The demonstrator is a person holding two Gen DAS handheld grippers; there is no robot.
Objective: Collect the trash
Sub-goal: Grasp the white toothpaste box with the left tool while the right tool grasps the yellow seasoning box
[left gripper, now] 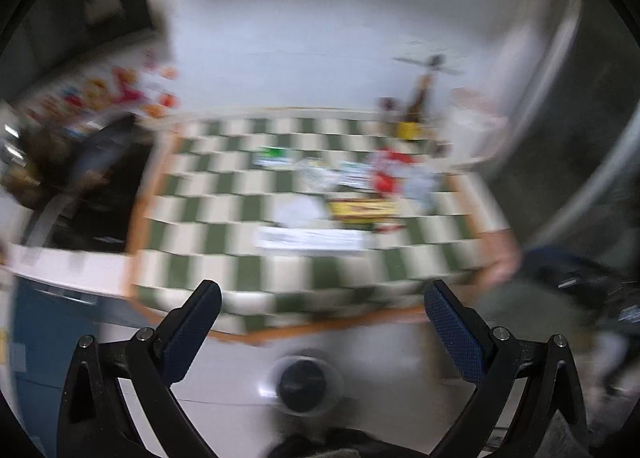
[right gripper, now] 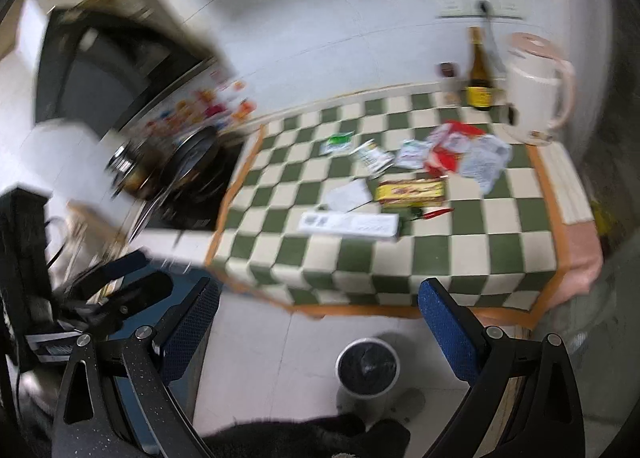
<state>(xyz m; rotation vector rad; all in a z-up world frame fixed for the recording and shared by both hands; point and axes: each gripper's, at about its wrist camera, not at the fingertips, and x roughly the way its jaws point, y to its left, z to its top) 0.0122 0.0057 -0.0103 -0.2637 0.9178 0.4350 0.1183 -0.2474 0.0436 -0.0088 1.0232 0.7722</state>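
Note:
Trash lies on a green-and-cream checked table [right gripper: 500,258]: a long white box [right gripper: 350,224], a yellow box [right gripper: 412,192], a white paper [right gripper: 349,195], red and white wrappers [right gripper: 460,152], a green packet [right gripper: 338,141] and a red chili [right gripper: 436,213]. A round white bin [right gripper: 368,368] with a dark liner stands on the floor in front of the table. My right gripper [right gripper: 320,298] is open and empty, held above the floor short of the table. My left gripper [left gripper: 322,298] is open and empty too; its view is blurred and shows the same table [left gripper: 208,238], boxes [left gripper: 312,238] and bin [left gripper: 304,380].
At the table's back right stand a dark bottle [right gripper: 478,74], a cream kettle [right gripper: 536,90] and a small jar [right gripper: 448,70]. A stove with a dark pan [right gripper: 192,162] is to the left. My left gripper's body [right gripper: 116,294] shows at lower left.

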